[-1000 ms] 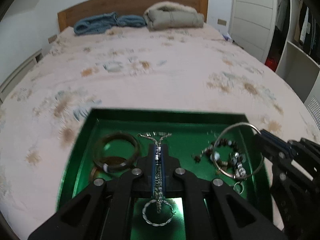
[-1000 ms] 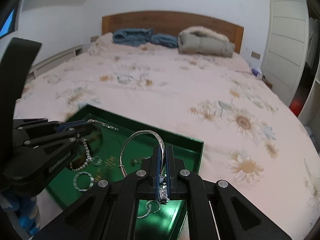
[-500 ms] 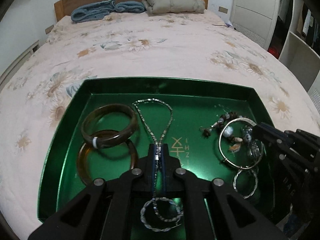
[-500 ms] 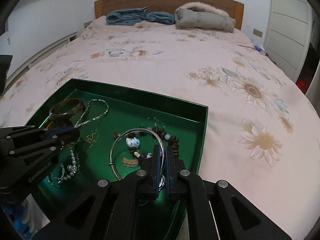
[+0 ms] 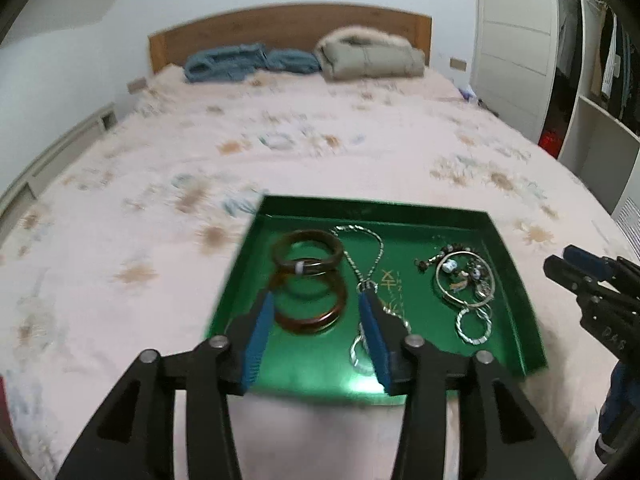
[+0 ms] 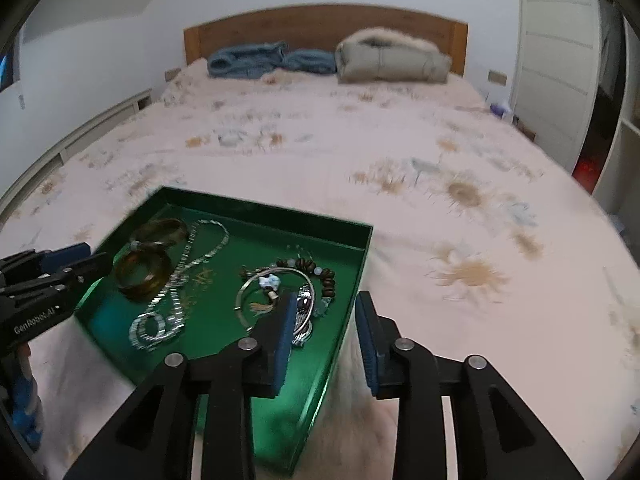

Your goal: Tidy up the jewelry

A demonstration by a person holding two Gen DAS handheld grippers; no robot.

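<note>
Left wrist view
Left tool: your left tool (image 5: pixel 316 320) stands open and empty; its jaws have just been opening, and nothing is between the pads.
Tray: the green tray (image 5: pixel 516 276) sits on the bed (image 5: pixel 160 200), just ahead of the tool.
Bangles: two brown bangles (image 5: pixel 308 280) lie overlapping in the tray's left part.
Chain: the silver chain (image 5: pixel 372 264) lies down the middle, looped at its near end.
Bracelets: a silver ring (image 5: pixel 466 280) with beads and charms lies on the right, with a twisted hoop (image 5: pixel 474 326) nearer you.
Right tool: your right tool (image 5: pixel 576 268) shows at the right edge, clear of the tray.

Right wrist view
Right tool: your right tool (image 6: pixel 324 312) is open and holds nothing; its jaws have just been opening. Its left pad hangs over the bracelet pile (image 6: pixel 288 284), its right pad outside the tray wall (image 6: pixel 360 276).
Left tool: your left tool (image 6: pixel 80 256) points in from the left, by the tray's near corner.

Step
Step in hand: release, as I judge it; both pieces lie in the tray and both tools are free.
Progress: all the jewelry in view is in the tray, sorted by kind; the task looks close to done.
Next move: lift both tools clear without snagging the chain or ring, then check the bed for stray pieces.
</note>
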